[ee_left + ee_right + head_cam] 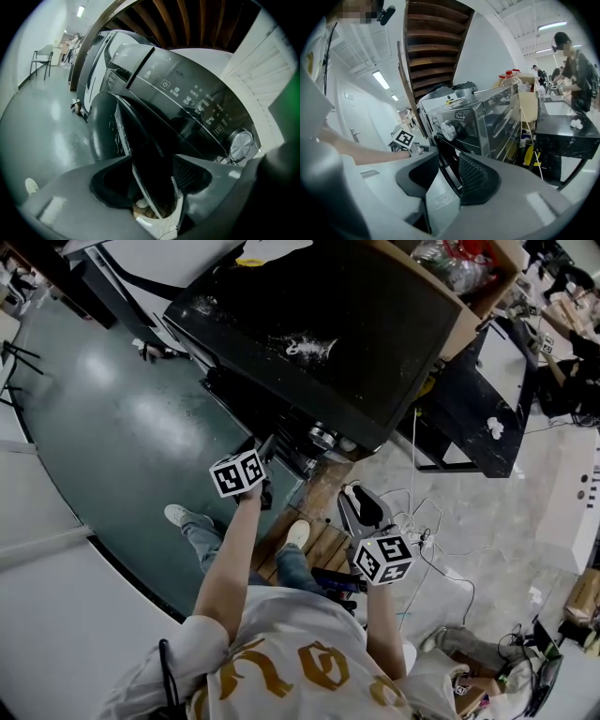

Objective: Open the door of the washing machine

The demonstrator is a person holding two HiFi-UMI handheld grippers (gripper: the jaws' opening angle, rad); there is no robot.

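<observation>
The washing machine (356, 343) shows its black top in the head view, and its control panel with a silver knob (240, 145) fills the left gripper view. Its dark round door (140, 140) stands ajar, swung out toward me. My left gripper (150, 183) is shut on the door's rim, the pale edge running between its jaws; from above, this left gripper (262, 474) sits at the machine's front. My right gripper (364, 502) hangs back from the machine. In its own view the right gripper (447, 183) is open and holds nothing, with the knob (448, 130) beyond.
I stand on a wooden pallet (323, 540). White cables (427, 526) lie on the floor to the right. A black table (469, 399) stands right of the machine, with a person (576, 70) behind it. A chair (42, 56) is far left.
</observation>
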